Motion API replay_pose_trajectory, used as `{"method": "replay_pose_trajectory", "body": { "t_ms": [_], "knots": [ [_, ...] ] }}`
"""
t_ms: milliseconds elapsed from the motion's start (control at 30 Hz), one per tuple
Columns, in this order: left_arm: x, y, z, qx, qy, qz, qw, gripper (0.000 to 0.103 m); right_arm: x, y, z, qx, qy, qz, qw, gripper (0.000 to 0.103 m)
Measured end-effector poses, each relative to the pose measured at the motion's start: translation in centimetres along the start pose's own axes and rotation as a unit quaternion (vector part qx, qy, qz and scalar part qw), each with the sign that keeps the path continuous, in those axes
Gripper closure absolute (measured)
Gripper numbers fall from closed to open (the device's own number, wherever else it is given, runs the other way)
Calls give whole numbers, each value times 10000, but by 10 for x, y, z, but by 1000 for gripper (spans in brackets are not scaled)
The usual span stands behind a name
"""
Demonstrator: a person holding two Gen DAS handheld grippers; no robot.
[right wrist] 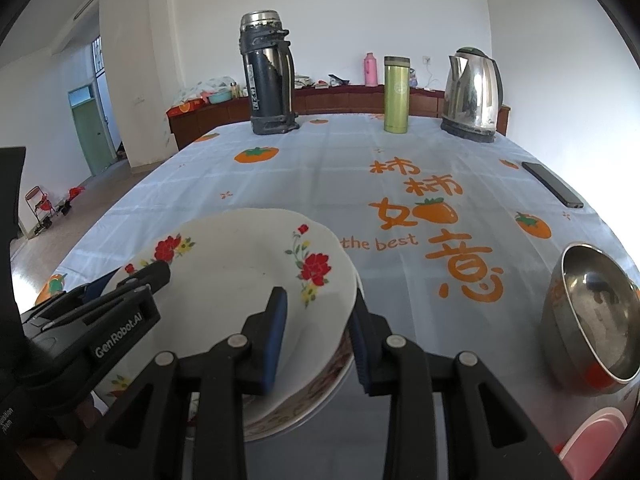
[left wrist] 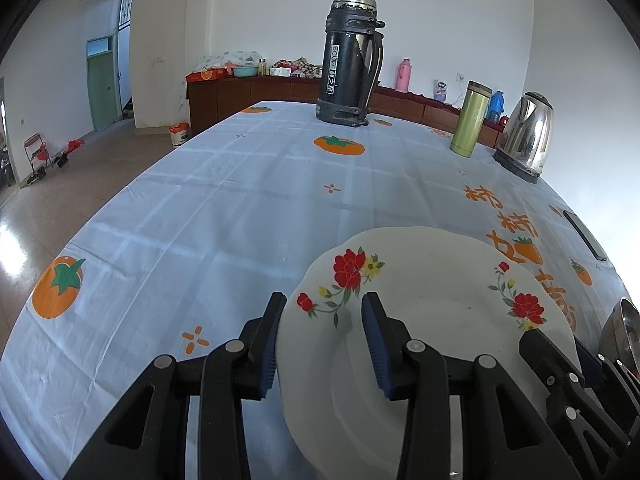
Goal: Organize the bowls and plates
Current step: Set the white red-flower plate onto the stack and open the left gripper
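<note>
Our left tongs (left wrist: 324,312) and right tongs (right wrist: 318,312) straddle the plate (right wrist: 240,276) rim, jaws apart; we should close evenly, keeping it level.

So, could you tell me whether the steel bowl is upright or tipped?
Tipped: the steel bowl leans on its side, its open mouth facing sideways, showing the inside.
</note>
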State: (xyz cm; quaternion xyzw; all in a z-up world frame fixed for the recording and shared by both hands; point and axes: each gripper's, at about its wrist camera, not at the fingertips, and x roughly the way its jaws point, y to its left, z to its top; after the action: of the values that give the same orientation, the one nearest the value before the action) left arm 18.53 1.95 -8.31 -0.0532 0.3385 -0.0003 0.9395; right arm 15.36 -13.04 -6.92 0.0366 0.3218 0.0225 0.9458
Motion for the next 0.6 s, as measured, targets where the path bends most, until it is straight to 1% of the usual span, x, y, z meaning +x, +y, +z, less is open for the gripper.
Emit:
{"method": "replay_pose_trajectory", "body": {
  "t_ms": [600],
  "knots": [
    [-3,4,-1,-63,-8,-69,10000,61,2,2,-1,-20,33,12,10000,71]
  ]
}}
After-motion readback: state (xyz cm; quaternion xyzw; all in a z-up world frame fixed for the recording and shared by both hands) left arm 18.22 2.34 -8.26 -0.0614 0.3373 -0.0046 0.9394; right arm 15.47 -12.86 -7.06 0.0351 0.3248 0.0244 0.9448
